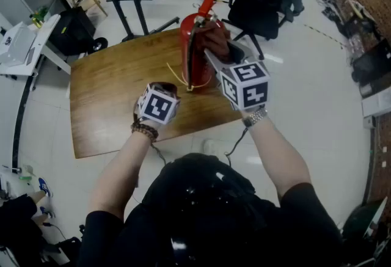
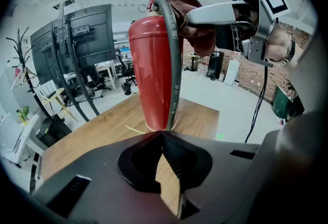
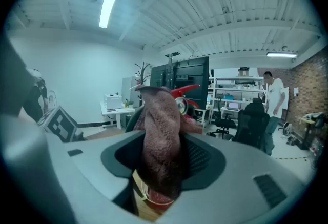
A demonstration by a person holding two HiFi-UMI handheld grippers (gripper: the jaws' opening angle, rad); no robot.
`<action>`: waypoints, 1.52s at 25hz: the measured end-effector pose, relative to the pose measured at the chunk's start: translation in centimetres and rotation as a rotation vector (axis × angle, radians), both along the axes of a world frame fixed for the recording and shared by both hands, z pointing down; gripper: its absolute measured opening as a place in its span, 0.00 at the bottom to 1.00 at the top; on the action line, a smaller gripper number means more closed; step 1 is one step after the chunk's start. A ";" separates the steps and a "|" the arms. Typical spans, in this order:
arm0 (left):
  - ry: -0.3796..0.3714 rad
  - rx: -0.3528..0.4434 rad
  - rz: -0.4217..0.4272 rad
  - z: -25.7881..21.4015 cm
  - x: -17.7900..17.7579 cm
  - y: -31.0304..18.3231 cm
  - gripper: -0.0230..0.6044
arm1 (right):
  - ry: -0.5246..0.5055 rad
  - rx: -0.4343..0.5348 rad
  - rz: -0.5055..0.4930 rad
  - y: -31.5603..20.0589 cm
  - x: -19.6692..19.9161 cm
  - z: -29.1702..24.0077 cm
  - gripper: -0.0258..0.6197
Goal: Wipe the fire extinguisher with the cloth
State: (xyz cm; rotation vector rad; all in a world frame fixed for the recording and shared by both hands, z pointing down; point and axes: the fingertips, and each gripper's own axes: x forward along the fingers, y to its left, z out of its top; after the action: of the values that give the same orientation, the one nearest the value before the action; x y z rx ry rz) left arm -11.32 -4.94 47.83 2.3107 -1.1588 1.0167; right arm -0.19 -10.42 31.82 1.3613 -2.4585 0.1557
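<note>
Near the far right corner of the brown wooden worktop point(image 1: 110, 95), the red cylindrical metal fire extinguisher point(image 1: 194, 58) is standing upright on its base, with its black rubber hose point(image 2: 174, 64) running down the side that faces the person. That upright stance is leaving the whole body open to wiping from the near side. A thin yellow plastic strip point(image 1: 177, 76) is trailing onto the wood at its foot.

The right claw point(image 3: 161, 166) is gripping the brownish-maroon fuzzy cloth point(image 2: 200, 38). Its jaws are standing partly apart because the thick fold of fabric is filling the gap between them, and the loose end is hanging down in front. The claw is coming in nearly level at the top of the cylinder, and the cloth is pressing against the shoulder and the upper hose. By my reading, that height suits a downward stroke along the red wall, so the wipe looks to be at its upper end and most of the body is waiting below it.

The left claw point(image 2: 165, 146) is fully closed, pad against pad, with nothing between the jaws. It is pointing down at the extinguisher's foot, from the person's side of the worktop. Whether its tips are actually touching the base is hard to say, since its own view flattens that gap, but it looks just short of contact. Placed so low and shut, it is probably serving as a stop or brace, ready to steady the cylinder if the cloth's push begins tipping or sliding it toward the far edge.
</note>
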 end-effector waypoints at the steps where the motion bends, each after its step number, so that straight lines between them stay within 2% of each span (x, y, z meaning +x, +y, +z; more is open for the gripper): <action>1: -0.001 0.000 -0.001 0.0 0.0 -0.1 0.04 | -0.001 -0.001 -0.003 0.0 -0.1 -0.2 0.40; 8: 0.002 0.000 0.008 0.1 0.6 -0.7 0.04 | -0.030 -0.009 -0.025 0.2 -0.5 -0.5 0.44; 11: 0.005 -0.004 0.015 0.3 1.0 -0.6 0.04 | -0.009 0.005 -0.009 0.0 -0.3 -0.5 0.38; 15: 0.003 -0.006 0.014 0.4 0.7 -0.5 0.04 | 0.009 0.011 -0.002 0.2 -0.1 -0.5 0.38; 18: 0.002 -0.006 0.012 0.4 0.5 -0.3 0.04 | -0.005 0.003 -0.024 0.3 -0.7 -0.6 0.44; 21: 0.006 -0.007 0.015 0.4 0.5 -0.3 0.04 | -0.014 -0.002 -0.039 0.4 -1.0 -0.7 0.46; 25: 0.003 -0.011 0.021 0.6 0.7 -0.2 0.04 | 0.016 0.018 -0.017 0.4 -0.7 -0.4 0.38; 27: 0.003 -0.012 0.021 0.5 0.7 -0.1 0.04 | 0.035 0.035 -0.006 0.5 -0.5 -0.4 0.27; 29: 0.003 -0.012 0.019 0.6 0.6 -0.2 0.04 | 0.055 0.048 0.002 0.5 -0.5 0.0 0.23; 34: -0.005 -0.011 0.016 0.6 0.4 -0.3 0.04 | 0.080 0.063 0.015 0.4 -0.7 1.3 0.21; 38: -0.016 -0.020 0.015 0.9 0.2 -0.1 0.04 | 0.086 0.028 0.021 0.4 -0.6 3.5 0.20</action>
State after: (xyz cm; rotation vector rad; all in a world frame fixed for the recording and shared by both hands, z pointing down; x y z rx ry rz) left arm -11.09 -5.07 48.73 2.3030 -1.1342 1.0490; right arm -0.83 -9.99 35.32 1.3769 -2.3845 0.0668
